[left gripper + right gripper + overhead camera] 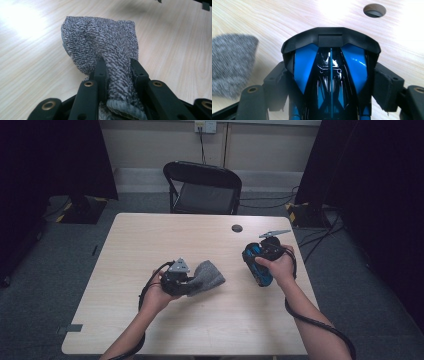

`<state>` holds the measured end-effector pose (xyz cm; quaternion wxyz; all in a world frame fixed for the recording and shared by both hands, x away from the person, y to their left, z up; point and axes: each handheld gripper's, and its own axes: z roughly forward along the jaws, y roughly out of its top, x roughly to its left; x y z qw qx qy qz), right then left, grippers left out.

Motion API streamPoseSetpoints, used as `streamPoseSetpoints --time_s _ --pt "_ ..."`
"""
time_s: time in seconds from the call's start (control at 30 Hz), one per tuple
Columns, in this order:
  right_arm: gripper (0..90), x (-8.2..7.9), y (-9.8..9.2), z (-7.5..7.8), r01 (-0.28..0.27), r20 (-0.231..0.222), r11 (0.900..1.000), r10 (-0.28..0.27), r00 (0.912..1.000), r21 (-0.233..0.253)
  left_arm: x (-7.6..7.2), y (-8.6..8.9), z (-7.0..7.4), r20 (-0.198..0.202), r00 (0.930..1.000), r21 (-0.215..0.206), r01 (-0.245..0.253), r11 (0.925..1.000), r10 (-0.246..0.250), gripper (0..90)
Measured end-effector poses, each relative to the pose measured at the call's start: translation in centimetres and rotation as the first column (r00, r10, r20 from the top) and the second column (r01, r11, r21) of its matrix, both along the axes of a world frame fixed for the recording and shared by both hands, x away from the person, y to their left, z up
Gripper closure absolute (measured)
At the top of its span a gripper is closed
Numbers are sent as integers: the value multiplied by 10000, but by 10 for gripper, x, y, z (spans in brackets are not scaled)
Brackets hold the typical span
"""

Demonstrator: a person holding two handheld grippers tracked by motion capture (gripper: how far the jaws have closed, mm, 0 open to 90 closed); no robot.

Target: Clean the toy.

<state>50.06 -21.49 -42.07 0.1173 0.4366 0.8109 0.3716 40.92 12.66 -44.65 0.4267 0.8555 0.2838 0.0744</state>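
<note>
Grey knitted cloth (105,50) pinched in my left hand-held gripper (117,72), blue toy car (330,75) clamped in my right hand-held gripper (332,82); wiping not begun.

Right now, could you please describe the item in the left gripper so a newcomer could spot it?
Find the pale wooden table. Near its middle, the left gripper pinches a grey knitted cloth. It is soft and speckled, unlike the glossy blue and black toy car in the right gripper.
</note>
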Motion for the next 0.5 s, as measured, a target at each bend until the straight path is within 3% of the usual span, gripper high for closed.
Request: streamPoseSetpoints --time_s 0.5 --pt "258 -6 -26 -23 318 -358 9981 -337 9988 -522 8 29 -3 47 9957 59 -923 9957 923 721"
